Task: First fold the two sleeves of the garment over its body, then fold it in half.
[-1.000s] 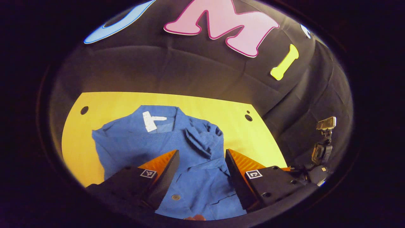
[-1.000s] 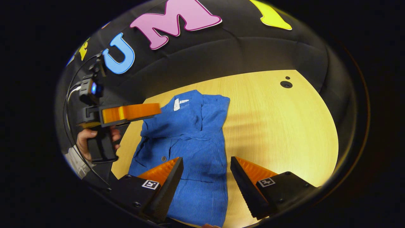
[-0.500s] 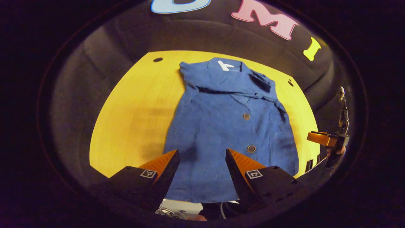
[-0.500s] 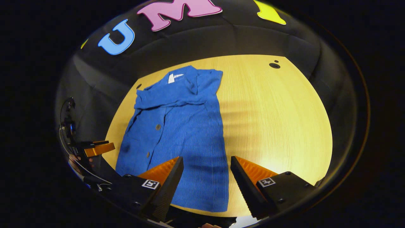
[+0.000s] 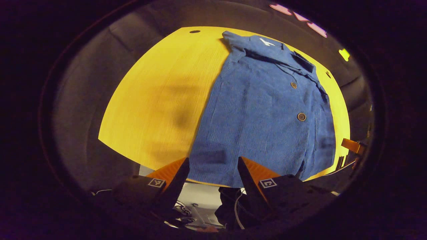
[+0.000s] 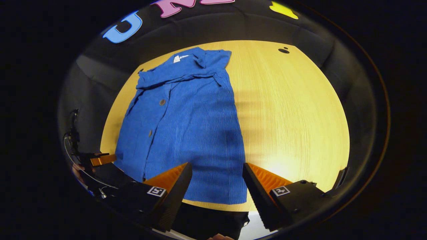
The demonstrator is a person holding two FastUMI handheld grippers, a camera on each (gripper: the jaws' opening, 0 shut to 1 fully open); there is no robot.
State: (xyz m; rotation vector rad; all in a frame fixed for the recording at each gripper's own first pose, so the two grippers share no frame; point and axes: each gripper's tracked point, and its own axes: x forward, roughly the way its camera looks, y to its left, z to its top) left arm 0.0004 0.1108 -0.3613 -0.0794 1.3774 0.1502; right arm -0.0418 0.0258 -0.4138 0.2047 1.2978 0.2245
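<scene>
On the yellow table, the left gripper view shows the blue button shirt lying flat, sleeves folded in; the left gripper gapes empty at its hem. The right gripper view shows the right gripper likewise spread at the other hem corner; both should pinch the hem corners evenly.

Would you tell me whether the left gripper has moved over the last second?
Yes: the left gripper pulled back toward the table's near edge, from over the shirt's collar to its hem.

Yellow wood-grain table with a dark round hole near its far right corner, another hole near the far left corner; black cloth wall behind.
</scene>
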